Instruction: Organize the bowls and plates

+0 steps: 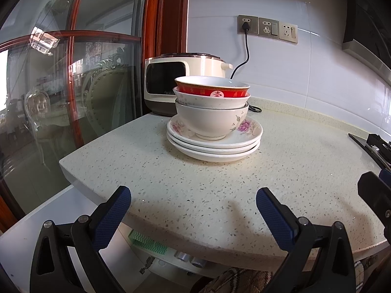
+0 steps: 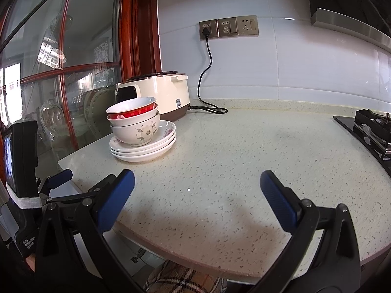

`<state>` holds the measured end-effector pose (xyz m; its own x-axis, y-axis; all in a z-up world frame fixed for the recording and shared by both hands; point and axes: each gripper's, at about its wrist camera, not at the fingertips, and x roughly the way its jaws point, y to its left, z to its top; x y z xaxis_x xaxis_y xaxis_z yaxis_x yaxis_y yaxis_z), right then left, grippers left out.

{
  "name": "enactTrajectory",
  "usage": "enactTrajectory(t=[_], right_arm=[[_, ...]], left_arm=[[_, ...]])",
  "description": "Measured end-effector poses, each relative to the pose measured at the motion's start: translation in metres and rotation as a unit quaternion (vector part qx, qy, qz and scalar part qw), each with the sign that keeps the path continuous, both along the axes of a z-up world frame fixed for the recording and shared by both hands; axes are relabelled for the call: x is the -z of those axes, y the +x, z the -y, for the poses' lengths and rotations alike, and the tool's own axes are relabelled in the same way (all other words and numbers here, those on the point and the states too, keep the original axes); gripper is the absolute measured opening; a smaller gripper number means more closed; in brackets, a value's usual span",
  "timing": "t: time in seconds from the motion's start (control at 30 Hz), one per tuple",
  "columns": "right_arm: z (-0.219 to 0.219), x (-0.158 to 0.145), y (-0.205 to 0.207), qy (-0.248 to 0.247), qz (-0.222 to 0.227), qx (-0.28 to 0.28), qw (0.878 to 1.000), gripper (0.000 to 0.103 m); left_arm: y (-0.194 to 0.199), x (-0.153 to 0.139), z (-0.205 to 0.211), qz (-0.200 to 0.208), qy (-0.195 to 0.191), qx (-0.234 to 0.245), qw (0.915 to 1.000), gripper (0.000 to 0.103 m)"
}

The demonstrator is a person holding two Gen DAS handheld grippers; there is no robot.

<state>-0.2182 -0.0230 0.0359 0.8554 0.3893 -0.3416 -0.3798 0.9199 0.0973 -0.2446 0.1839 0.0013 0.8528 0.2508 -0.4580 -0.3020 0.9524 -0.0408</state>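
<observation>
Both tools gape wide and empty: left tool (image 1: 193,199), right tool (image 2: 196,183). Three bowls (image 1: 212,102) nest on three stacked plates (image 1: 215,144), far left on the tabletop (image 2: 232,151), before the cooker (image 2: 168,90).

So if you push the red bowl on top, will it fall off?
Probably it would tip or slide: the red bowl sits nested highest on two white bowls, tilted slightly. It looks glazed, so likely slippery for the jaws. It seems ceramic, so a fall onto the stone counter could chip it.
</observation>
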Motion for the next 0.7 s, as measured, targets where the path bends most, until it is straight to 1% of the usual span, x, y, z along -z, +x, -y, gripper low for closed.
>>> enactTrajectory(t=[0.37, 0.7], right_arm=[[-0.0001, 0.0002, -0.0005, 0.000, 0.000, -0.001, 1.000, 0.103], [-0.0008, 0.0021, -0.0005, -0.002, -0.001, -0.006, 1.000, 0.103]], left_arm=[[-0.0027, -0.0019, 0.0000, 0.011, 0.001, -0.005, 0.9999, 0.103], [-0.0015, -0.0019, 0.0008, 0.005, 0.002, -0.002, 1.0000, 0.103]])
